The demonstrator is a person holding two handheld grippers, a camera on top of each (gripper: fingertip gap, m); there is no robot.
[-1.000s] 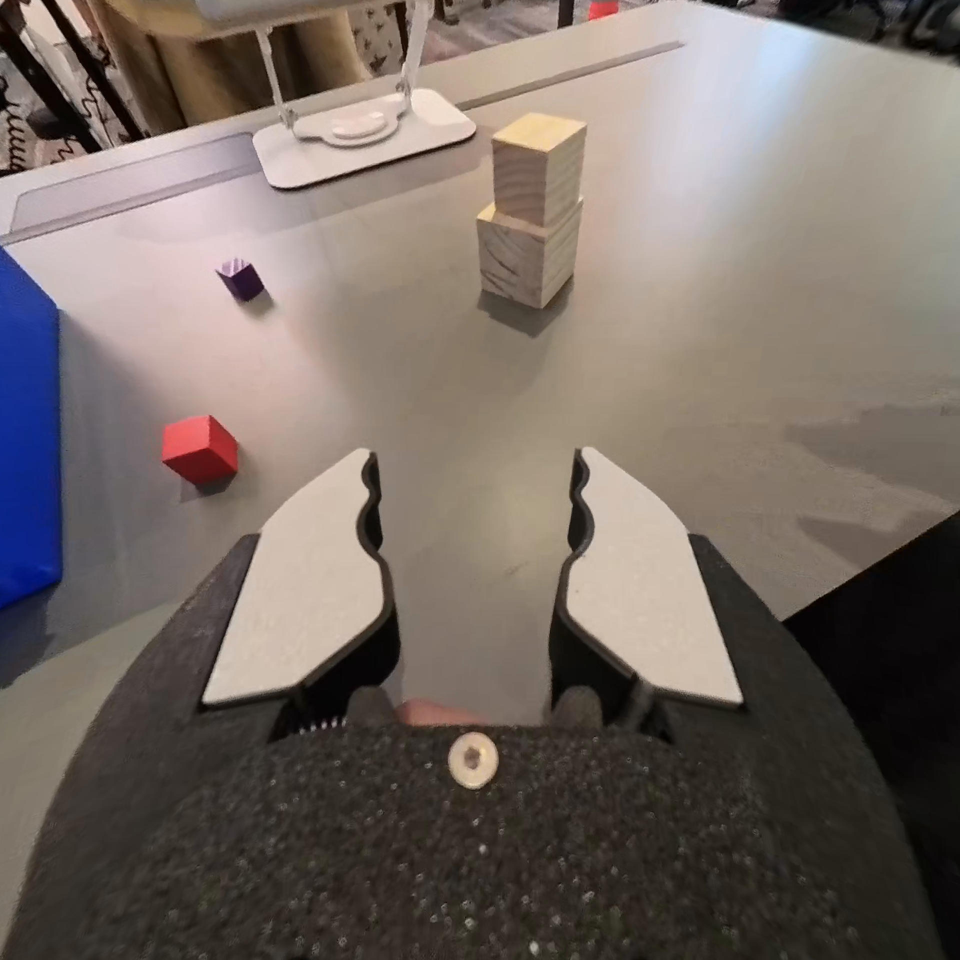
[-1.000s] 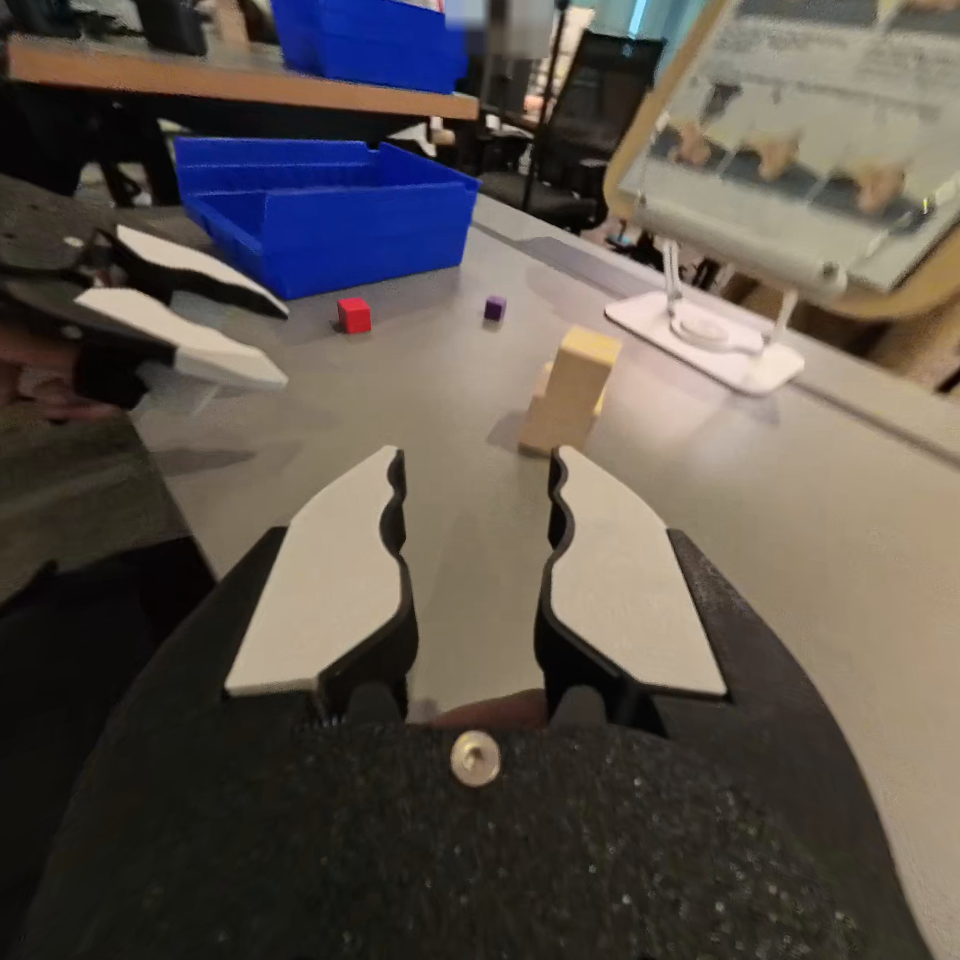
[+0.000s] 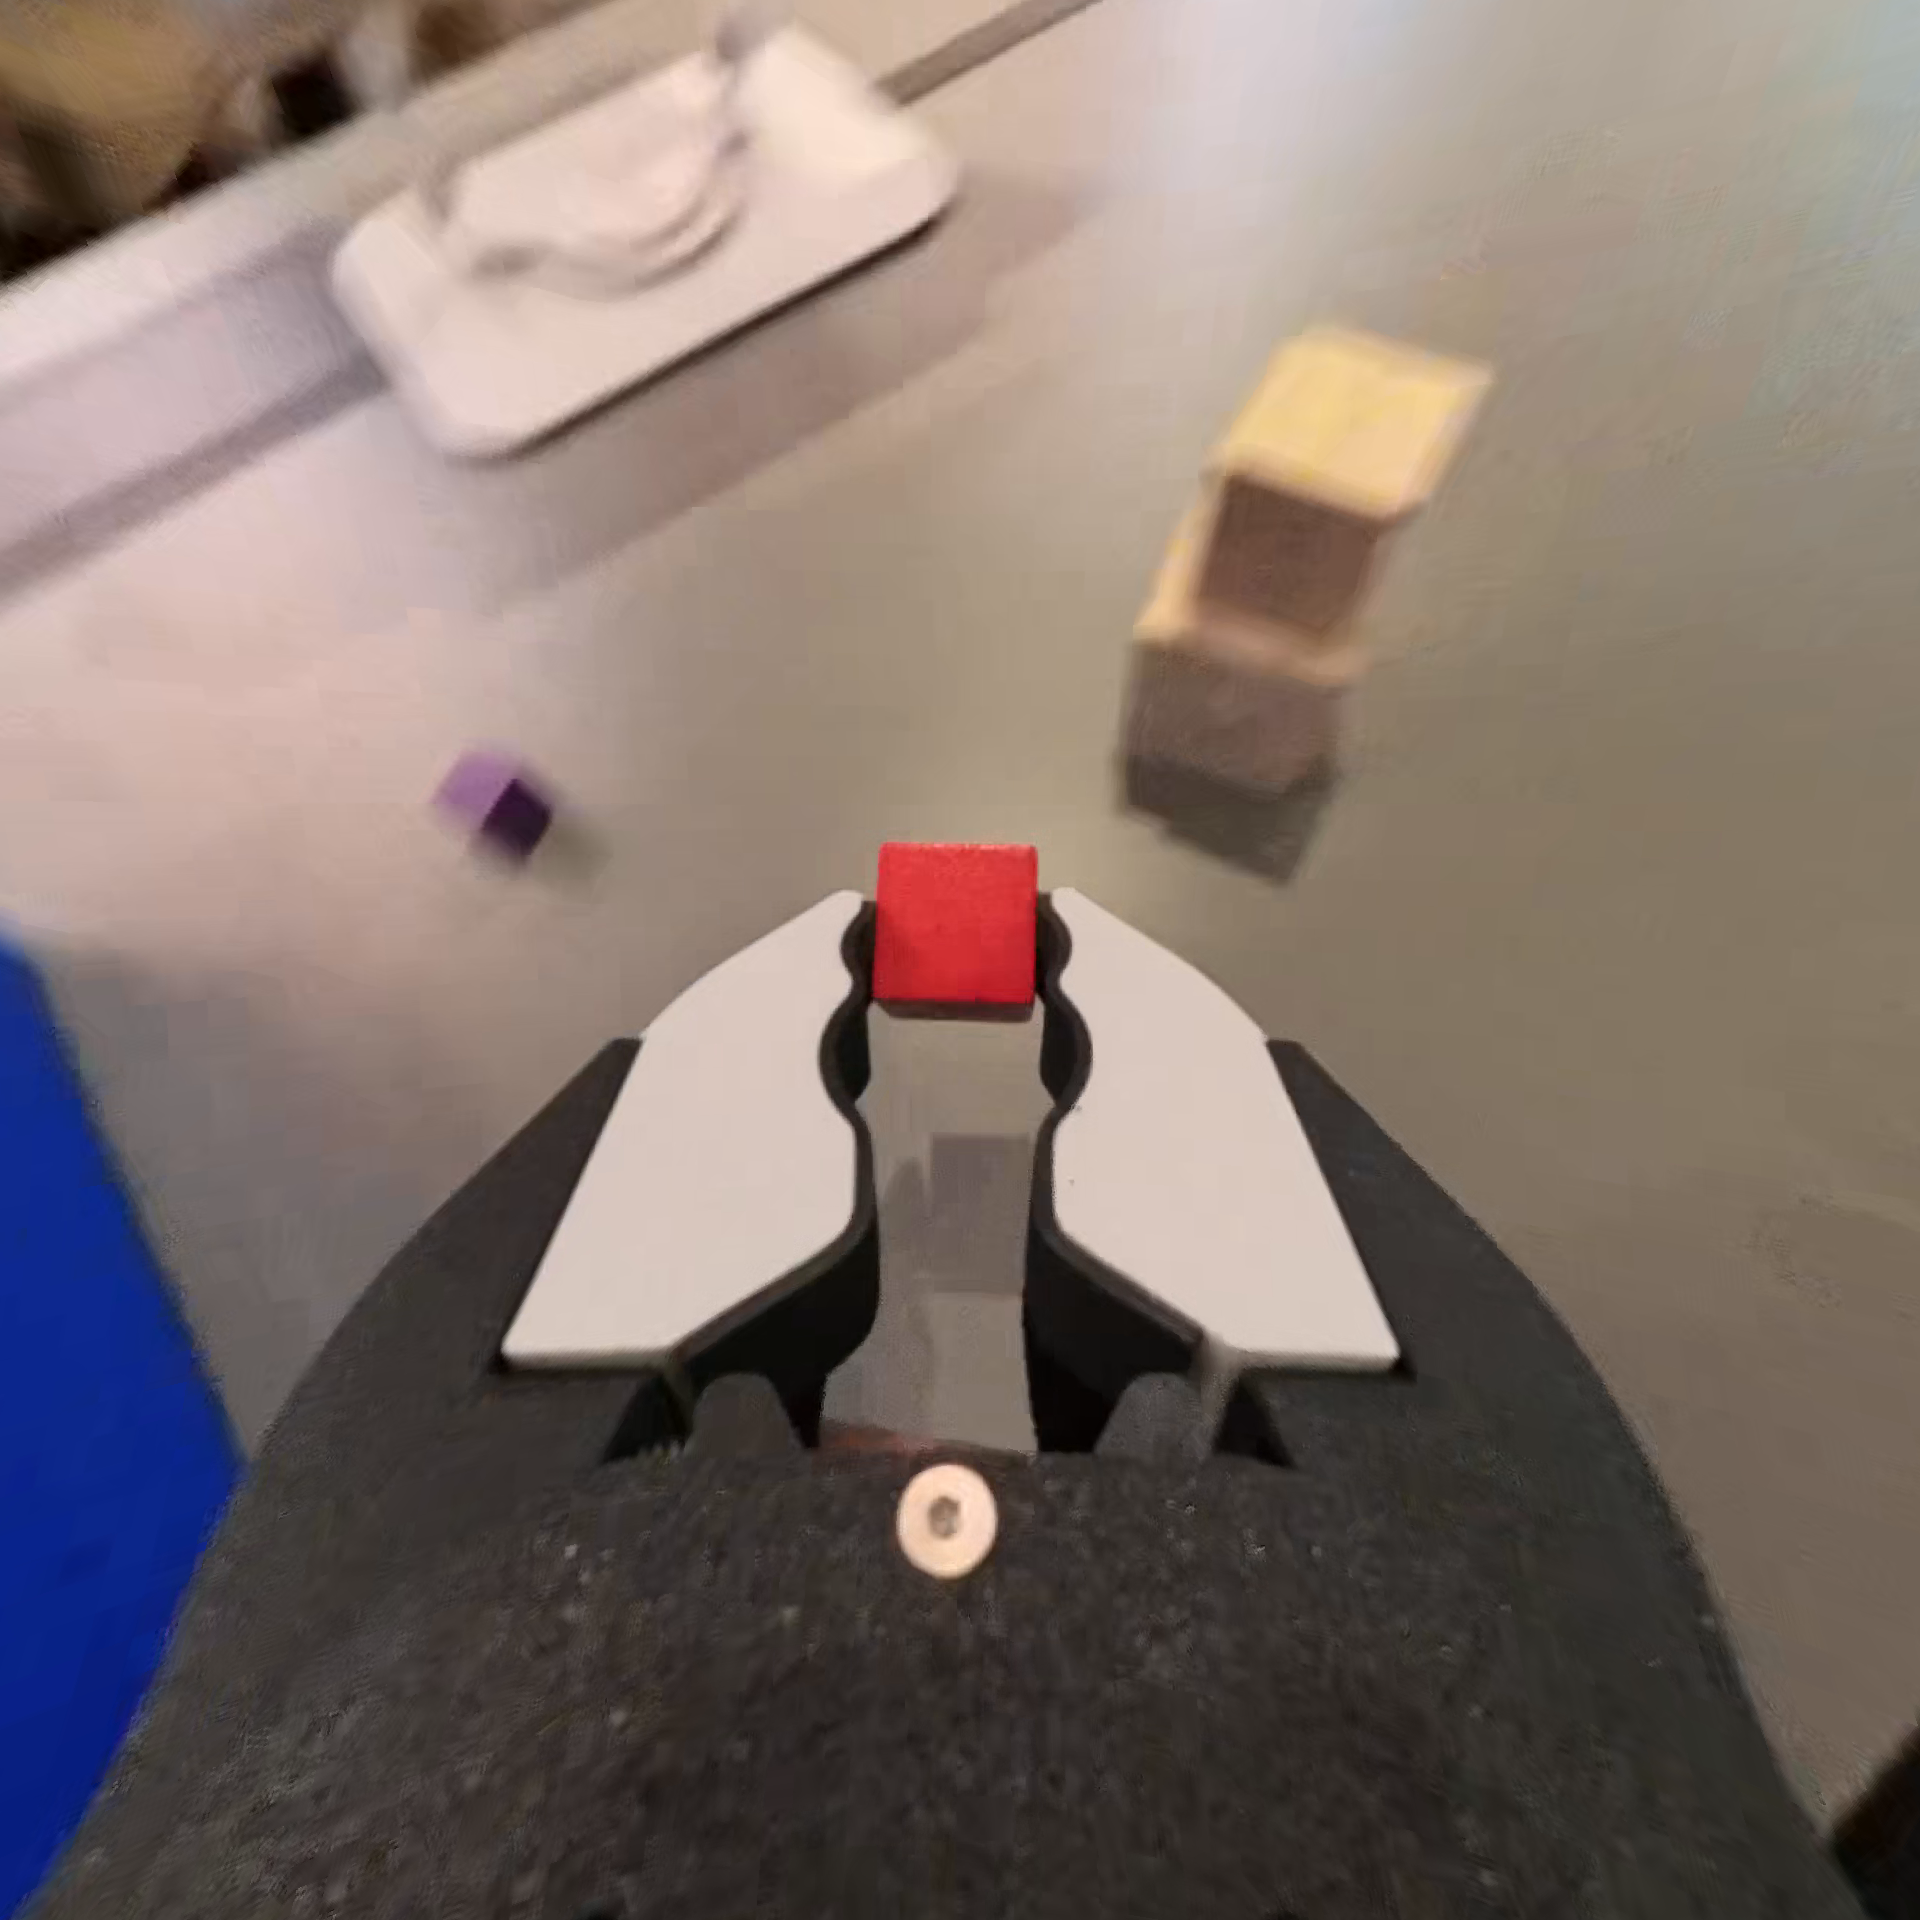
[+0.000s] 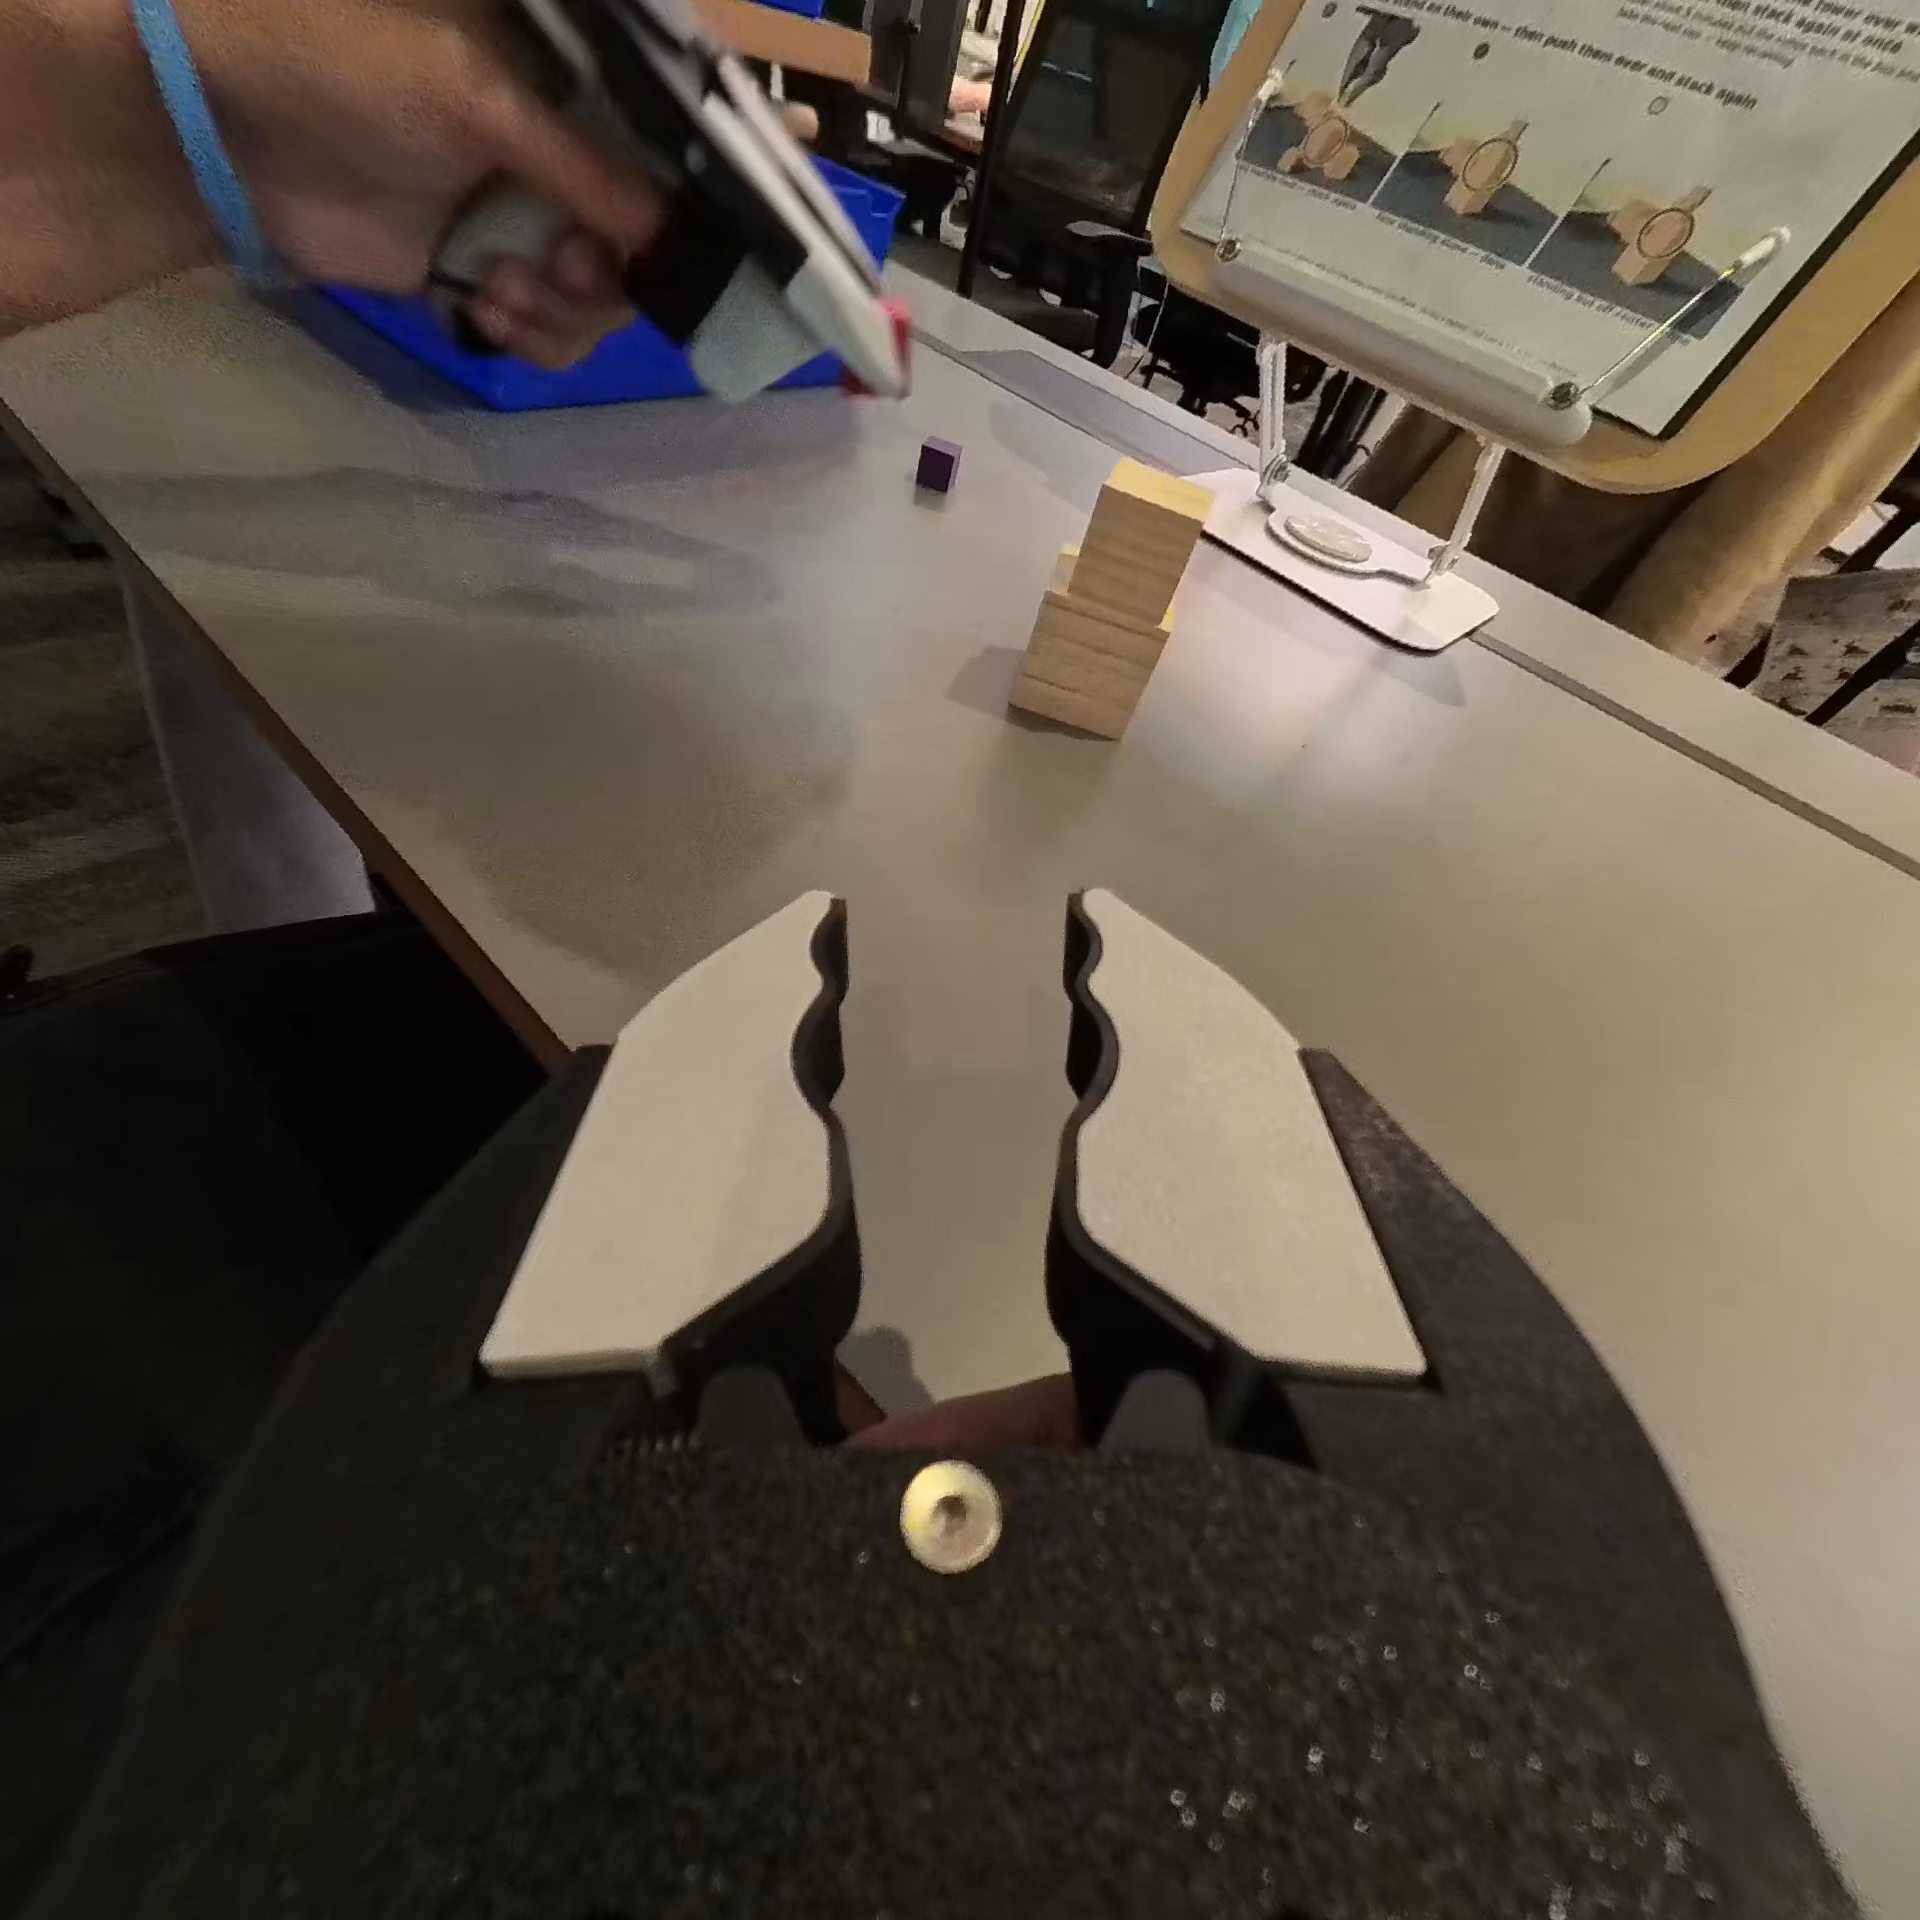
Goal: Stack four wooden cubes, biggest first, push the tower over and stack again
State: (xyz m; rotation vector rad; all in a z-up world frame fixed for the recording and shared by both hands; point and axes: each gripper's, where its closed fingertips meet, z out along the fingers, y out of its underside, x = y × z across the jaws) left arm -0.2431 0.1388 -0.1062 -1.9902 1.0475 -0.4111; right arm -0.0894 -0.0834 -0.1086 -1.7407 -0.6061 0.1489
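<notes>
The grey table (image 4: pixel 1455 935) carries everything. At its far left sits a blue bin (image 4: pixel 582 369); at the far right, a white stand (image 4: pixel 1351 566) holds up a picture board (image 4: pixel 1558 187). Between them, two pale wooden cubes (image 4: pixel 1117 603) are stacked, the smaller on the bigger, turned slightly askew. The right gripper (image 4: pixel 956 935) hangs over the near edge, jaws parted and empty. The left gripper (image 3: pixel 954 925), held in a hand (image 4: pixel 343 177), is raised above the table, seemingly in motion given the blur, its jaws clenched on the red cube (image 3: pixel 956 923). The purple cube (image 4: pixel 938 463) lies alone, left of the stack.
</notes>
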